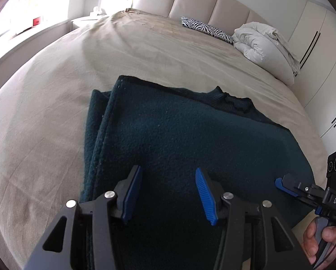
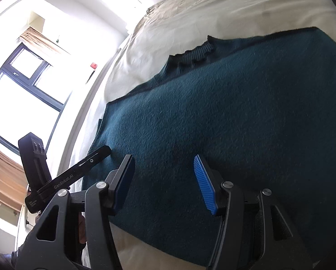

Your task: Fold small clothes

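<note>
A dark teal knitted sweater [image 1: 179, 139] lies flat on the beige bed sheet [image 1: 55, 103], its ribbed collar [image 1: 235, 103] toward the headboard. Along its left side a folded-in layer makes a doubled edge. My left gripper [image 1: 168, 173] hovers over the sweater's near part, open, with nothing between its blue pads. In the right wrist view my right gripper [image 2: 163, 159] is also open above the sweater [image 2: 235, 123], its jaws empty. In the left wrist view the right gripper [image 1: 285, 184] reaches in from the right edge, held by a hand [image 1: 318, 238].
A zebra-print pillow [image 1: 208, 30] and a bunched white duvet [image 1: 264, 45] lie at the head of the bed by the padded headboard [image 1: 201, 4]. White wardrobe doors [image 1: 321, 51] stand to the right. A window [image 2: 21, 94] lines the bed's far side.
</note>
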Available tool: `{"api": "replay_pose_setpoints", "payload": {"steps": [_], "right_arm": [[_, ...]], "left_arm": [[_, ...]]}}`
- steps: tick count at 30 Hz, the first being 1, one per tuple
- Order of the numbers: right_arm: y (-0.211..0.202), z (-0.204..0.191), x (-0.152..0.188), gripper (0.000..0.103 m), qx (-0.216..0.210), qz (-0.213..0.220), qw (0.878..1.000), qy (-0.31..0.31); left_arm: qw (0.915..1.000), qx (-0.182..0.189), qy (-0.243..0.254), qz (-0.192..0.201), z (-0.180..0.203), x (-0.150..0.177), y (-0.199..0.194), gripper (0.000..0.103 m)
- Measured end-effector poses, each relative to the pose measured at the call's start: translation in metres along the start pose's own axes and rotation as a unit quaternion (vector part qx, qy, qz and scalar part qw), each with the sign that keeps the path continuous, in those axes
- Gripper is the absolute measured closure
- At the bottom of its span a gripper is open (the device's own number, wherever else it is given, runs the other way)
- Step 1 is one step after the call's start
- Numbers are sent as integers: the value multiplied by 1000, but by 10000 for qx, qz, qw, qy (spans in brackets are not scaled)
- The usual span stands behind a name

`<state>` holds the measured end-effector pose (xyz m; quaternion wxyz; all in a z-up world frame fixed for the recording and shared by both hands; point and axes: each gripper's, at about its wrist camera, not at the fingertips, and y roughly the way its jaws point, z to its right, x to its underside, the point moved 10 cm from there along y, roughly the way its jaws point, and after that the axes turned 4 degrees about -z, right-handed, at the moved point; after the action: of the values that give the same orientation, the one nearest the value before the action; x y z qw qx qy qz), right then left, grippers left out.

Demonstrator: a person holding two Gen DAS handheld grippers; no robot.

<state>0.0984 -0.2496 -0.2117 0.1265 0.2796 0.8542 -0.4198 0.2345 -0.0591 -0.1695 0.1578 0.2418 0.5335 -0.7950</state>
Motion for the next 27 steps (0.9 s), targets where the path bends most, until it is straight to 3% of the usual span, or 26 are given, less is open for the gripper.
{"api": "replay_pose_setpoints", "payload": {"steps": [2, 9, 17, 22, 27], "right_arm": [[-11, 12, -1, 50, -172, 114, 9992, 342], [-79, 81, -8, 50, 251, 810, 9901, 1115], [-152, 143, 2, 49, 616, 1469, 9675, 1965], [-156, 116, 13, 48, 341, 1464, 9705, 1885], [-95, 46, 29, 48, -300, 740, 9853, 1513]], "left_arm": [[10000, 26, -38, 15, -5, 2, -5, 51], [10000, 27, -43, 74, -11, 12, -15, 51], [9998, -10, -202, 42, -17, 20, -33, 51], [9992, 301, -260, 48, 1, 29, -47, 47], [9990, 419, -120, -111, 17, 41, -40, 45]]}}
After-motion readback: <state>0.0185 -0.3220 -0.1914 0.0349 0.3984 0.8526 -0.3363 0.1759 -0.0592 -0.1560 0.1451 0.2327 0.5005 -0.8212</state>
